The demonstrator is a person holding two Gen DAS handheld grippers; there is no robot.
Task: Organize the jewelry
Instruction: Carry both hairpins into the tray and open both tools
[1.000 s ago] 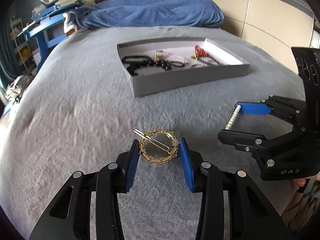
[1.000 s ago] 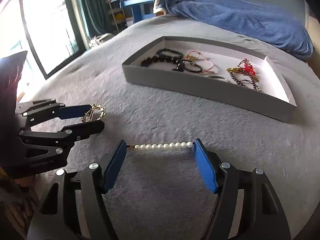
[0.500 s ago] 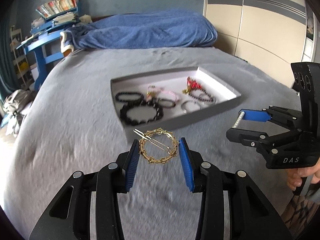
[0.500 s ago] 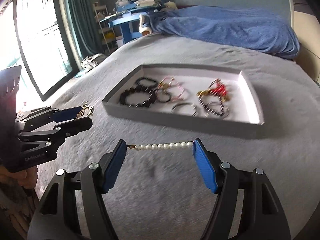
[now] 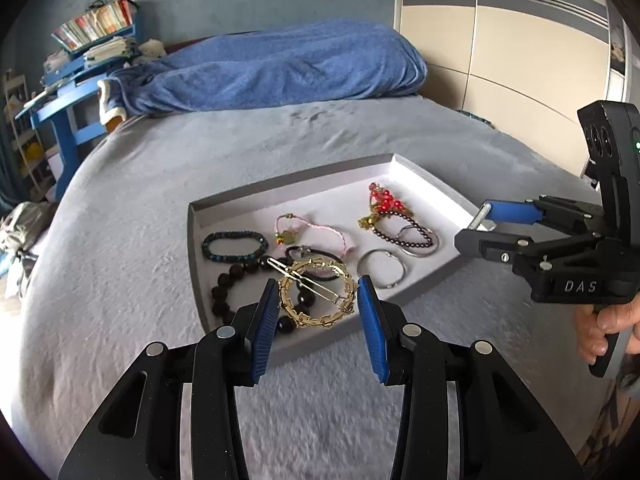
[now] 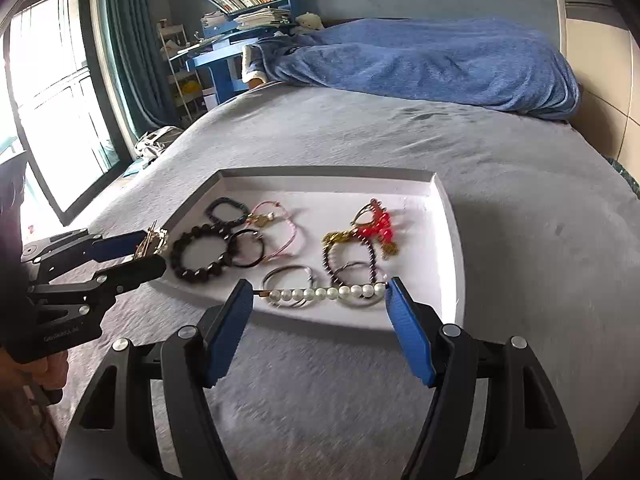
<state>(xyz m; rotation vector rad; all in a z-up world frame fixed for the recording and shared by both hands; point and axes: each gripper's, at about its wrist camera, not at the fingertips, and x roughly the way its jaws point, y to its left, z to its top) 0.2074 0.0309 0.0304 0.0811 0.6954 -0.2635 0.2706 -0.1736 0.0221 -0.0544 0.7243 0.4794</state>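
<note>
The left gripper is partly closed, its 2 blue pads clamped on a round gold chain-link hair clip whose thin gold pin runs diagonally from upper left to lower right. The clip hangs over the near edge of the shallow grey cardboard tray with a white floor. The right gripper stands wider, gripping a straight pearl bar clip by its 2 ends, long axis level from pad to pad, above the tray's near side. Bracelets lie inside the tray on the grey bedspread.
</note>
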